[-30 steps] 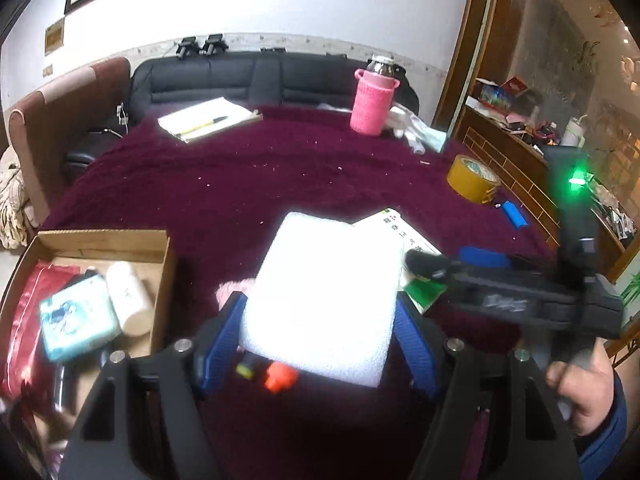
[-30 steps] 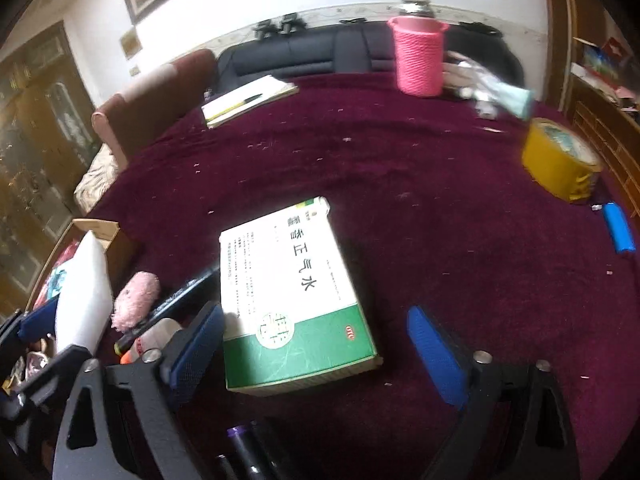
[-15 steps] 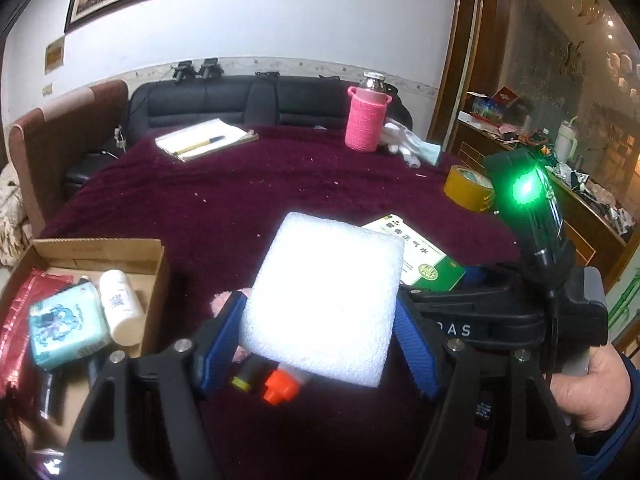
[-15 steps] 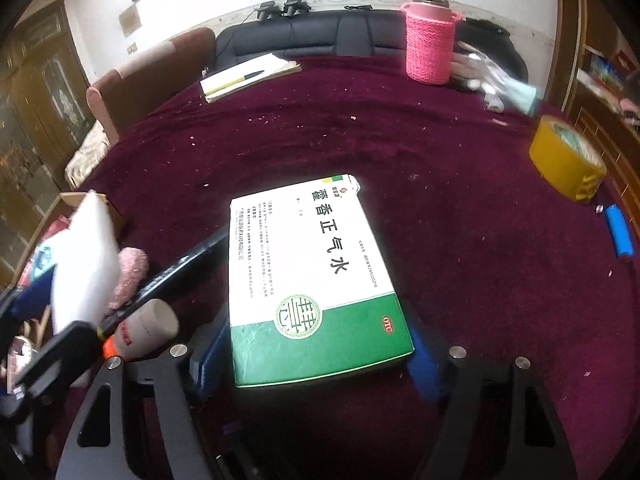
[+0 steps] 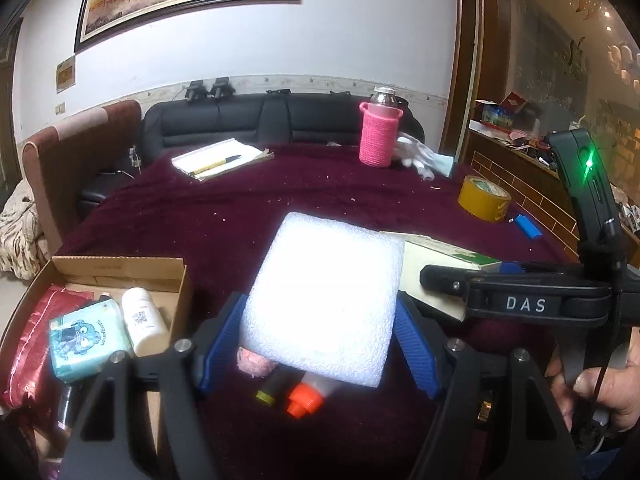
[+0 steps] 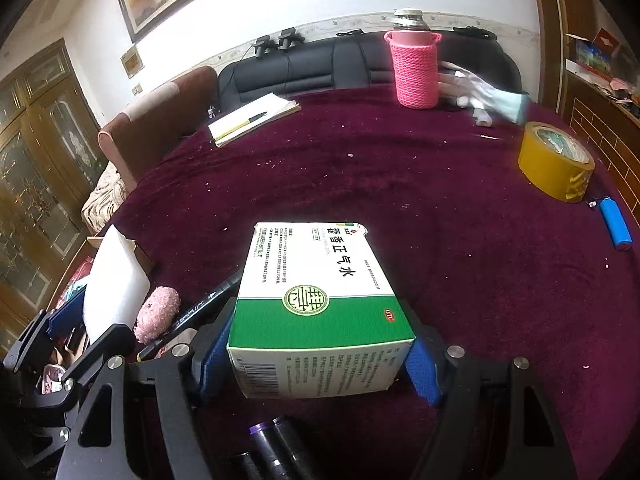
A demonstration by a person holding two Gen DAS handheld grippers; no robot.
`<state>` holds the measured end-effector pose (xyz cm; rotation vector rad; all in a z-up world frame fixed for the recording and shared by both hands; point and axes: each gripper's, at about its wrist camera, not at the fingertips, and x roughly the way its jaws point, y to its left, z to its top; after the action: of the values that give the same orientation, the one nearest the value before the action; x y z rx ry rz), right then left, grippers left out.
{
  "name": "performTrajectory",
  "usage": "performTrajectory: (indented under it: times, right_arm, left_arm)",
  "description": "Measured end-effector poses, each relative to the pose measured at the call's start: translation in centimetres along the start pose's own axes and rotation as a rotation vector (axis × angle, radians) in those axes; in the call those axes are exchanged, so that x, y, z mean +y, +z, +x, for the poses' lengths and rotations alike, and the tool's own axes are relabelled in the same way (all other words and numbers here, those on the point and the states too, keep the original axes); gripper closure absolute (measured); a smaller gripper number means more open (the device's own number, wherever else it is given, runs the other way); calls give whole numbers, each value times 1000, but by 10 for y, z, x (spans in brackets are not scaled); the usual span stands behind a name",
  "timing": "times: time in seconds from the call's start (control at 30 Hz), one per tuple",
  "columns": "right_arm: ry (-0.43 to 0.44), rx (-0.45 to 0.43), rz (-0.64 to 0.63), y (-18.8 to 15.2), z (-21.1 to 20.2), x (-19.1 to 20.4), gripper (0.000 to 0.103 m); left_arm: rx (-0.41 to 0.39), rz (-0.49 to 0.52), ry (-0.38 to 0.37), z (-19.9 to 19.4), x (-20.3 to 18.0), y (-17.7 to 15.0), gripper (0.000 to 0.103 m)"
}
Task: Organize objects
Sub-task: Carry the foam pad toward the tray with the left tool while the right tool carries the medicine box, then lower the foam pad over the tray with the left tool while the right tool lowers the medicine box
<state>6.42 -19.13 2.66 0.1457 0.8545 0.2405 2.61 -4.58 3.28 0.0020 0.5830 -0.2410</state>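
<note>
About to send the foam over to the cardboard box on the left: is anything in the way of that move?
Nothing visible blocks it. The foam block is clamped in the left gripper, above the table clutter. The cardboard box is open-topped, though a tissue pack and a white bottle already fill much of it.

My blue pads [image 6: 214, 360] flanked a white box [image 6: 320, 312] with a green band and black print. The foam block [image 5: 324, 296] was white. The tablecloth [image 6: 440, 208] was deep maroon, flecked pale. The knitted sleeve [image 6: 416, 70] was pink, the tape roll [image 6: 554, 166] yellow, the lighter [image 6: 616, 228] blue.
</note>
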Motion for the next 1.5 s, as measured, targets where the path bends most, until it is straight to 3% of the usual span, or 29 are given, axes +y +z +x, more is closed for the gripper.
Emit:
performTrajectory:
  times: [0.33,0.6,0.93,1.07,1.23,1.5]
  right_arm:
    - [-12,-43,12,2,-10,1,25]
    - [28,-160,44,2,-56,16,25]
    - [118,-209,53,-3,-85,43,25]
    - [171,-200,17,-1,-82,74,25]
    - [220,-160,-56,-4,-65,125,24]
    - [245,-101,-129,-6,-17,199,24]
  left_arm:
    - [-27,39,34,-5,-6,0,31]
    - [-40,53,64,-10,-9,0,31]
    - [-43,2,-8,-54,0,7,31]
    - [-55,-47,3,-77,27,10,31]
    - [-55,-131,80,-99,82,4,30]
    - [22,-290,178,-100,183,-3,30]
